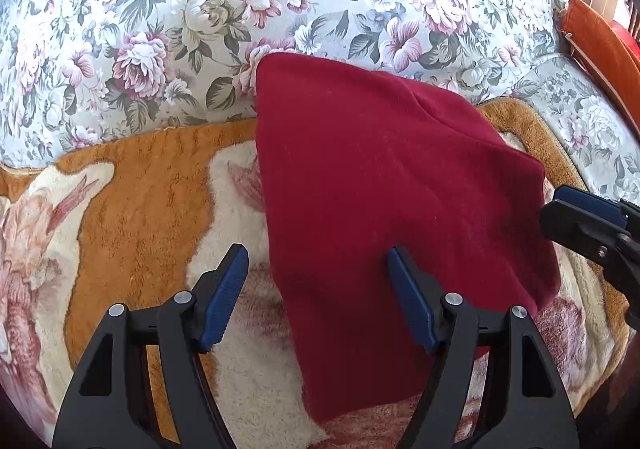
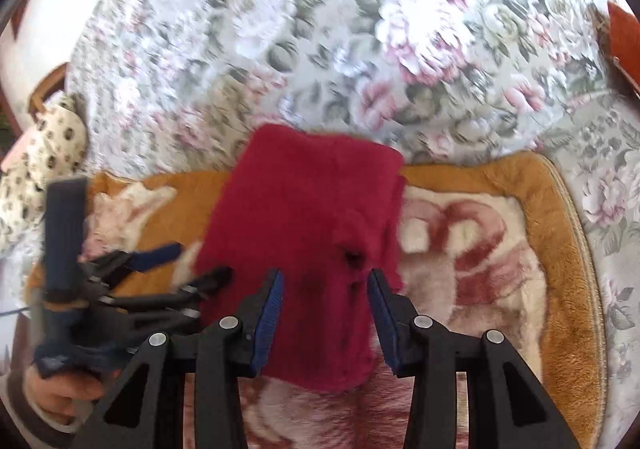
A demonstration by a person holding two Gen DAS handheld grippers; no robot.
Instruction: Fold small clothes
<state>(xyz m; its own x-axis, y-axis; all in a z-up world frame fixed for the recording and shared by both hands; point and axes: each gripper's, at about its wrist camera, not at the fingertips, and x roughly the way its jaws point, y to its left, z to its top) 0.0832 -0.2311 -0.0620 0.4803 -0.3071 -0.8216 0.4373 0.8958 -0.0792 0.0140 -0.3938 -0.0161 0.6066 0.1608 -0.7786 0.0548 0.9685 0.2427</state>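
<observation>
Plush orange blanket [image 1: 132, 185] covers floral sofa [image 1: 160, 29], bearing red garment [image 1: 380, 189].

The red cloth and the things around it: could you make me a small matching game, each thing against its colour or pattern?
Things:
1. cloth
2. plush blanket
3. sofa cover
4. gripper pads

Looks:
A. pale fabric with flowers and grey-green leaves
B. blue
C. dark red, plain
D. orange-brown and cream

Pairs: 1-C, 2-D, 3-A, 4-B

garment [image 1: 380, 189] on blanket [image 1: 140, 201], blanket on sofa [image 1: 160, 29].
</observation>
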